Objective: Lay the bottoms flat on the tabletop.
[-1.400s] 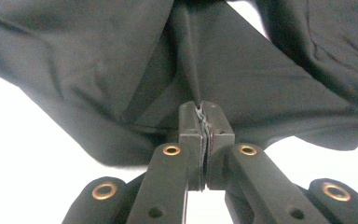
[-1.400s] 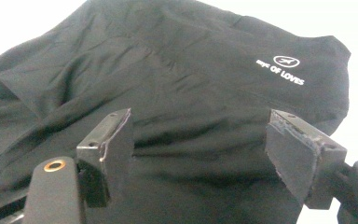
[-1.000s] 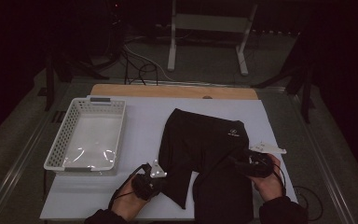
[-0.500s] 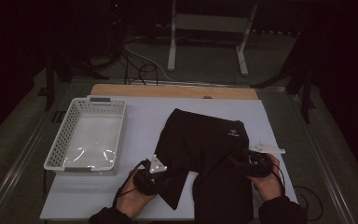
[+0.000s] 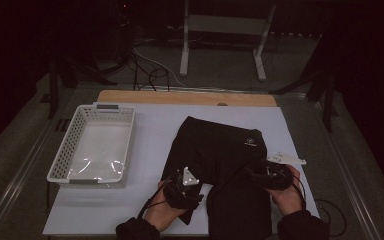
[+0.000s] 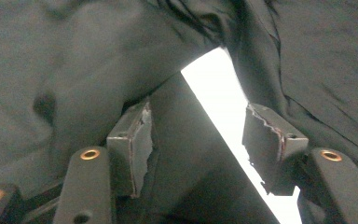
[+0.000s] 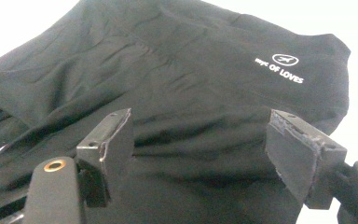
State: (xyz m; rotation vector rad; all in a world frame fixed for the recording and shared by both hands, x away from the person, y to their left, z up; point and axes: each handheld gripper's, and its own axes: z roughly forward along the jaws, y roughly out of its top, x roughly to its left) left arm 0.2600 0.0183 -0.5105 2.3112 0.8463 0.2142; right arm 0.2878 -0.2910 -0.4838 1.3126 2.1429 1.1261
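Note:
A black garment [image 5: 220, 155] with a small white logo [image 7: 279, 64] lies spread on the white table top [image 5: 150, 130]. My left gripper [image 5: 182, 192] is at the garment's near left edge. In the left gripper view its jaws have just been opening, and the left gripper [image 6: 198, 144] stands open over a fold of the black cloth [image 6: 177, 163] without pressing it; a strip of white table shows beyond. My right gripper [image 5: 265, 177] rests at the garment's right side. The right gripper [image 7: 200, 149] has its jaws wide apart above the cloth, with nothing pinched.
A white perforated basket [image 5: 60, 160] sits on the left part of the table, with nothing in it. A wooden strip [image 5: 185, 97] runs along the far edge. Beyond stand a metal frame [image 5: 220, 30] and floor cables. Bare white table lies between basket and garment.
My left hand has slid to the right along the garment's near edge, and its jaws went from shut to open, letting go of the cloth. The right hand has kept still.

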